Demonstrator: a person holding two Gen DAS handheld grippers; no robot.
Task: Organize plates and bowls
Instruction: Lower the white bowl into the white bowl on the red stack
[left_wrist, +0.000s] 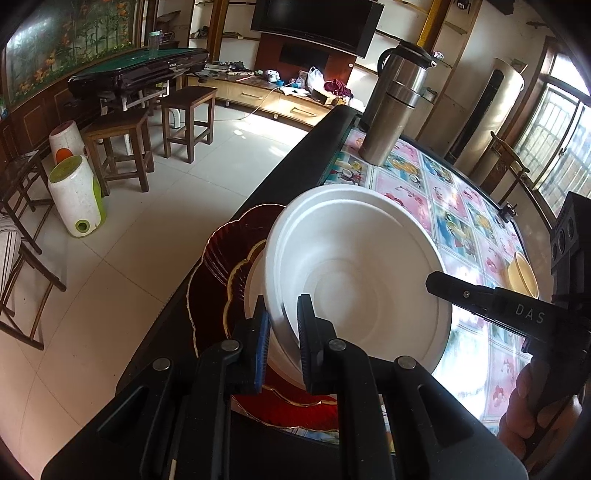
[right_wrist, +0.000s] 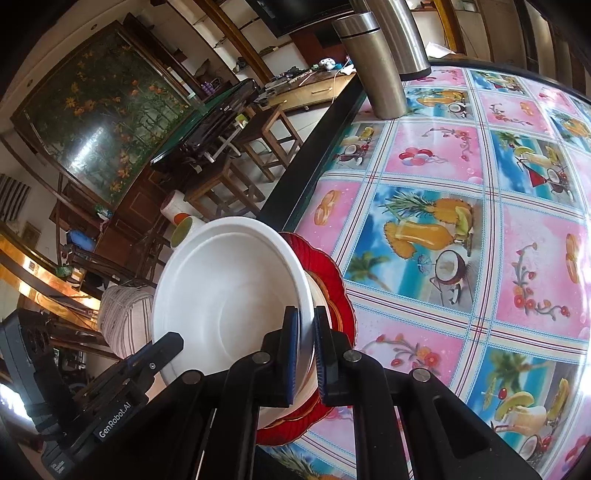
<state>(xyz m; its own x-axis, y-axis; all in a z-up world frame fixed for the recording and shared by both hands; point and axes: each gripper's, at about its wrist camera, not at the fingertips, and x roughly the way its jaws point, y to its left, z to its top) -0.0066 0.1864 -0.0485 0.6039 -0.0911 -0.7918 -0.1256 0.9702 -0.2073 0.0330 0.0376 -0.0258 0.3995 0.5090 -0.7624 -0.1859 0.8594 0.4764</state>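
Note:
A white foam bowl (left_wrist: 354, 266) rests tilted on a stack of dark red, gold-edged plates (left_wrist: 221, 251) at the table's near corner. Something white (left_wrist: 255, 288) shows just under the bowl. My left gripper (left_wrist: 284, 332) is shut on the bowl's near rim, one pad inside and one outside. In the right wrist view the bowl (right_wrist: 229, 288) is pinched at its rim by my right gripper (right_wrist: 306, 350), also shut, above the red plates (right_wrist: 328, 269). Each view shows the other gripper at the bowl's opposite rim: the right gripper (left_wrist: 443, 284) and the left gripper (right_wrist: 170, 341).
A steel thermos jug (left_wrist: 395, 107) stands at the far end of the table, whose cloth (right_wrist: 443, 229) has fruit-drink pictures. A cream bowl (left_wrist: 522, 273) sits to the right. The table's black edge (left_wrist: 295, 158) drops to a tiled floor with wooden stools (left_wrist: 122, 147).

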